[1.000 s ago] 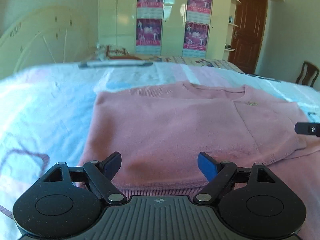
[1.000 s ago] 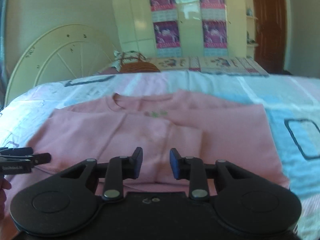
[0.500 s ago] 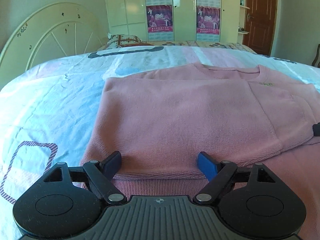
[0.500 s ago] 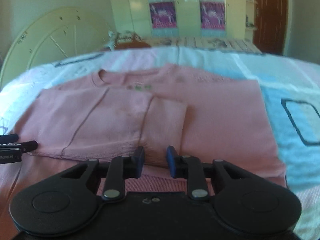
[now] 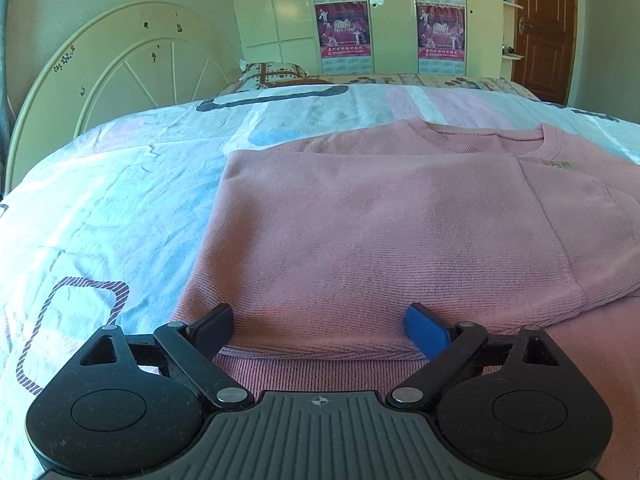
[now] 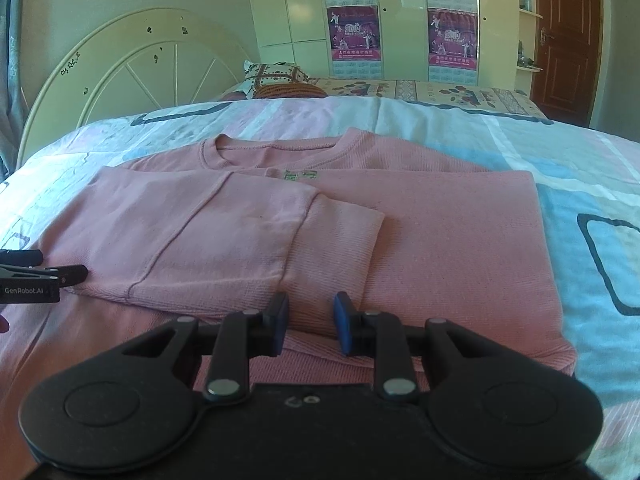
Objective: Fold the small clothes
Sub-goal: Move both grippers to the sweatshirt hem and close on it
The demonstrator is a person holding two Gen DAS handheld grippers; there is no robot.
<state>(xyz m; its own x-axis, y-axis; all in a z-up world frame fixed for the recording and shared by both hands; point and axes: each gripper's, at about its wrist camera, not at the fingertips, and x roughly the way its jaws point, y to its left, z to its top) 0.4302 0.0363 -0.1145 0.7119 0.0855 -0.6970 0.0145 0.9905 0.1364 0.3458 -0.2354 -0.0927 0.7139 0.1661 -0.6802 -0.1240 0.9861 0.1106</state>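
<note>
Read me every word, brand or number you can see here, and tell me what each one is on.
"GenRobot.AI": white print on the black left gripper body.
"2010": on the purple posters stuck to the cream wardrobe doors; their other lines are too blurred to read.
Green embroidery on the pink knit sweater: unreadable.

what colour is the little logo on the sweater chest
Green, on the pink sweater; the logo sits just below the collar, clearest in the right wrist view.
</note>
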